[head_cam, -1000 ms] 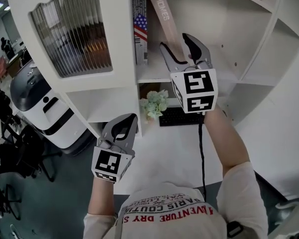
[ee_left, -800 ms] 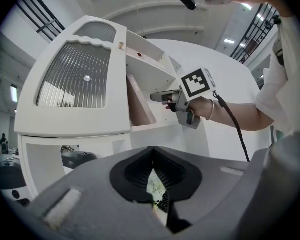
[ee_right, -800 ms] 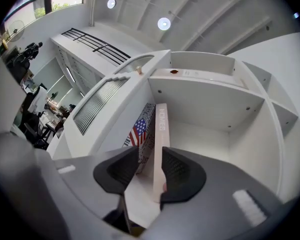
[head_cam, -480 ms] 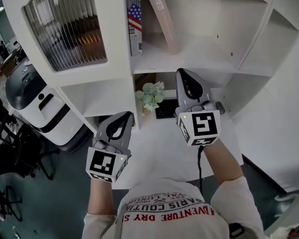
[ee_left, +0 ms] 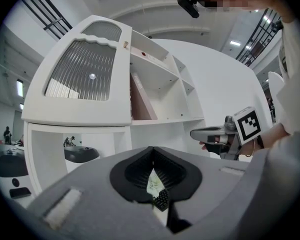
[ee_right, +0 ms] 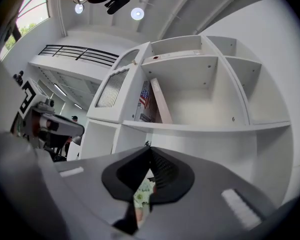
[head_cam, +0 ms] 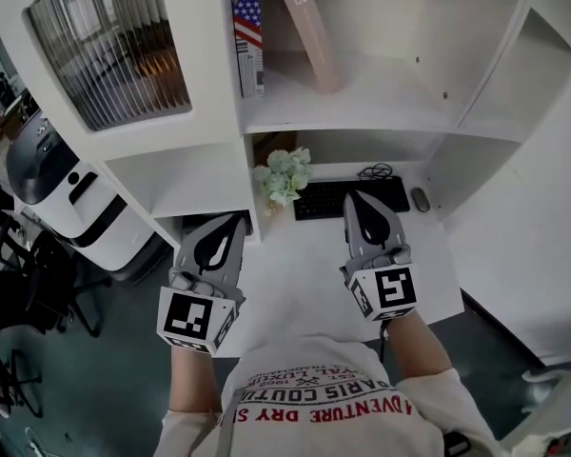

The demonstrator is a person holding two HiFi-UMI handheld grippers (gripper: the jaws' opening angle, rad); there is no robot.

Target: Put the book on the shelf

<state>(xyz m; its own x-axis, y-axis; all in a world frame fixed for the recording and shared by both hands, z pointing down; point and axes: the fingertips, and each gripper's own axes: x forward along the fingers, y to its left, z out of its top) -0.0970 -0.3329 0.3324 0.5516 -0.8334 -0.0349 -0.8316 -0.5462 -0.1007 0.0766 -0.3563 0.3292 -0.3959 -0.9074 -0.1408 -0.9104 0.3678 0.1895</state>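
head view: the book (head_cam: 311,31) stands on the shelf (head_cam: 390,103), tilted, its top leaning left toward the flag-spine book (head_cam: 248,27), which stands upright at the bay's left wall. whether the two touch, i can't tell. both units are low over the desk (head_cam: 295,274), well apart from the book. the left gripper (head_cam: 234,221) has its jaws pressed together w/ nothing between. the right gripper (head_cam: 354,199) is likewise closed tip to tip and empty. only the head view gives the full desk layout: keyboard (head_cam: 347,198), mouse (head_cam: 419,199) just right of it, plant (head_cam: 284,174) just left of it, all under the shelf. the gripper views show just a sliver of plant and keys through the gap below the closed tips. the left gripper view adds the right unit side-on w/ its marker cube, plus the ribbed-glass door (head_cam: 105,55) from the front. the right gripper view adds the empty upper bays and the flag on the spine. writing: on the leaning book's spine only "mes" is in frame in the head view. the shirt (head_cam: 324,407) reads "adventure dry" and "paris cout", upside down to the cam. text on the flag spine is too small to read.
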